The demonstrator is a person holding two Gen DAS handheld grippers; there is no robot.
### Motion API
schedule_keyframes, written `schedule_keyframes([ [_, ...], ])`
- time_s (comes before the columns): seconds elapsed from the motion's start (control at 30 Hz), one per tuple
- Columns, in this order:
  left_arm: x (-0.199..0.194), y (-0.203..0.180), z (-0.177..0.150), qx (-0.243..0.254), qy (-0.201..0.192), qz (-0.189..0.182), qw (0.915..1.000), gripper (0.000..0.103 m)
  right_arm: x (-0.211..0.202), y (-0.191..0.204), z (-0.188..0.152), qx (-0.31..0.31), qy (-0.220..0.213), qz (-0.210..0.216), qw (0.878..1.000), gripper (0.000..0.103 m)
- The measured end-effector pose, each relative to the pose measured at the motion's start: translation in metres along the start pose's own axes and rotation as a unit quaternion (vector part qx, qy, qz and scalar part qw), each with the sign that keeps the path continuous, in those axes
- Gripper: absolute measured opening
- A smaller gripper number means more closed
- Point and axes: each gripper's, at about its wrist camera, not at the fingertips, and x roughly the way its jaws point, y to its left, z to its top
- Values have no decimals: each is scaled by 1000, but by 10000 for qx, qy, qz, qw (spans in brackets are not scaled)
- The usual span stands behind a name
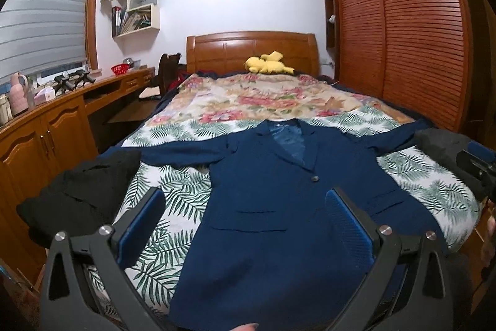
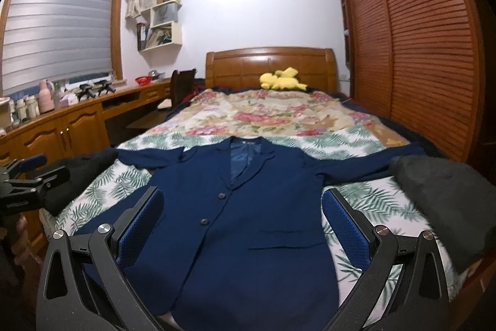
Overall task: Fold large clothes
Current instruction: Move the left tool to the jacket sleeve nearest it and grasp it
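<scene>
Leaf-print bed (image 1: 173, 200), flat navy woven blazer (image 1: 263, 222), left tool (image 1: 245, 203) and right tool (image 2: 241, 203) spread wide, empty

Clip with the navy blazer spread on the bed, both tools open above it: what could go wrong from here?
The navy blazer has its sleeves spread wide, with the cuffs next to or under dark garments at the left and right bed edges; pulling a sleeve inward may drag those along. The left tool and right tool might also pinch the leaf-print sheet together with the blazer.
</scene>
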Motion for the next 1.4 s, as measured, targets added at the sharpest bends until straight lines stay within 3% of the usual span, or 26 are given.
schedule_keyframes([
  [0.4, 59, 42, -12, -182, 326, 160, 9992, 103, 88, 4, -11, -254, 450, 410, 9978, 103],
  [0.6, 80, 59, -16, -244, 466, 113, 9986, 103, 135, 20, -9, -415, 575, 831, 9940, 103],
  [0.73, 97, 71, -15, -296, 581, 340, 9973, 103, 173, 29, -6, -435, 738, 1202, 9890, 103],
  [0.97, 137, 93, -17, -439, 1005, 441, 9930, 103, 235, 46, 0, -582, 950, 1331, 9848, 103],
  [1.17, 173, 112, -20, -527, 1325, 476, 9886, 103, 274, 57, -20, -822, 1185, 1361, 9801, 103],
  [1.3, 202, 125, -17, -563, 1483, 302, 9869, 103, 287, 56, -34, -782, 1431, 1382, 9769, 103],
  [1.4, 224, 139, -7, -688, 1518, 126, 9859, 103, 285, 52, -34, -688, 1375, 1369, 9786, 103],
])
